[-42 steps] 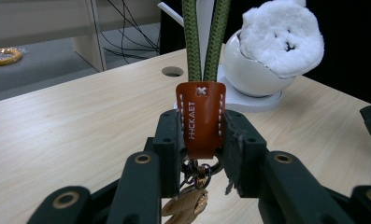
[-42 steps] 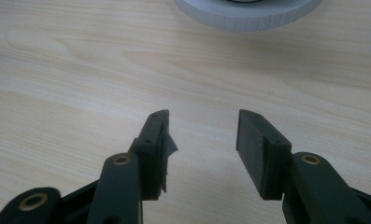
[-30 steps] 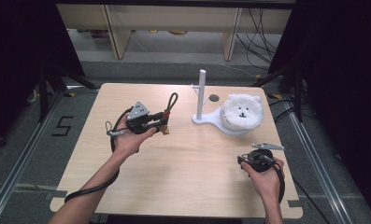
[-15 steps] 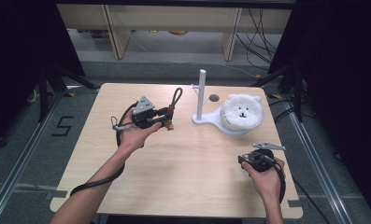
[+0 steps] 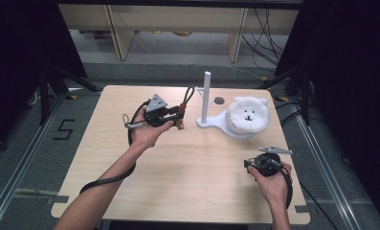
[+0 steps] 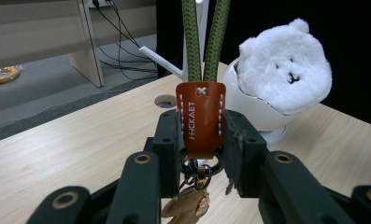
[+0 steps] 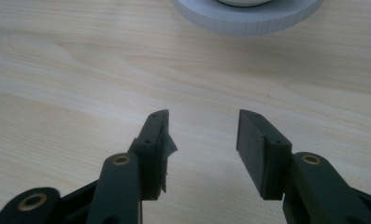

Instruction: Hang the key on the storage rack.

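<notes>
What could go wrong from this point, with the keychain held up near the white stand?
1. The left gripper clamps only the brown leather tab of the keychain; if the olive cord loop snags on the stand's peg, the tab might slip out of the jaws.
2. The loop stands close to the white post; a sideways nudge could tip the stand or unsettle the plush bear on its base.

Grey floor, black curtains either side, possibly wooden shelving behind
</notes>
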Demonstrator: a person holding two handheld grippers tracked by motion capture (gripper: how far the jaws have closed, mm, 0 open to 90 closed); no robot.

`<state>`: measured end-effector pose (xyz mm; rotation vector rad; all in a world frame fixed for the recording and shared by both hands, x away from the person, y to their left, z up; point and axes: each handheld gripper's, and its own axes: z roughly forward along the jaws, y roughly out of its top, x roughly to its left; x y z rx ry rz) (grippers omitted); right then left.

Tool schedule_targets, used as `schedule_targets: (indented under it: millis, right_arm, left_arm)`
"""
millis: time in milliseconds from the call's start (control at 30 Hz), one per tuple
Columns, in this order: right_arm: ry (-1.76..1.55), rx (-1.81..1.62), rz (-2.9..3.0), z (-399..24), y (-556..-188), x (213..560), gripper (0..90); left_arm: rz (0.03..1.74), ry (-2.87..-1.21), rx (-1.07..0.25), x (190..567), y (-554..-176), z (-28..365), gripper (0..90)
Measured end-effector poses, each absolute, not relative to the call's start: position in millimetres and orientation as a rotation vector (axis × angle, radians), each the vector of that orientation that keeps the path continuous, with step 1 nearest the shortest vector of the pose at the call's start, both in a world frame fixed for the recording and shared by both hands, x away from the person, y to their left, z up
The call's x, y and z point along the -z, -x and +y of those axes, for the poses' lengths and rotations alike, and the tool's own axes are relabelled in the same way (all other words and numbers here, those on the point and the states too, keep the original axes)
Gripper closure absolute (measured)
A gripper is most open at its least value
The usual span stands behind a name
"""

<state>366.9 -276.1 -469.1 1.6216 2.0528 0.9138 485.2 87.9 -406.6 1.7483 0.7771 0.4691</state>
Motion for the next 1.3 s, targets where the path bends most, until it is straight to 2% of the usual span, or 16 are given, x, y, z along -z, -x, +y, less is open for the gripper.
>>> schedule_targets:
  millis: [1300]
  right_arm:
    - [-1.615, -0.913, 2.061, -277, -367, 470, 54.8]
  left_arm:
    - [0.831, -1.785, -0.426, 421, -511, 64, 67.5]
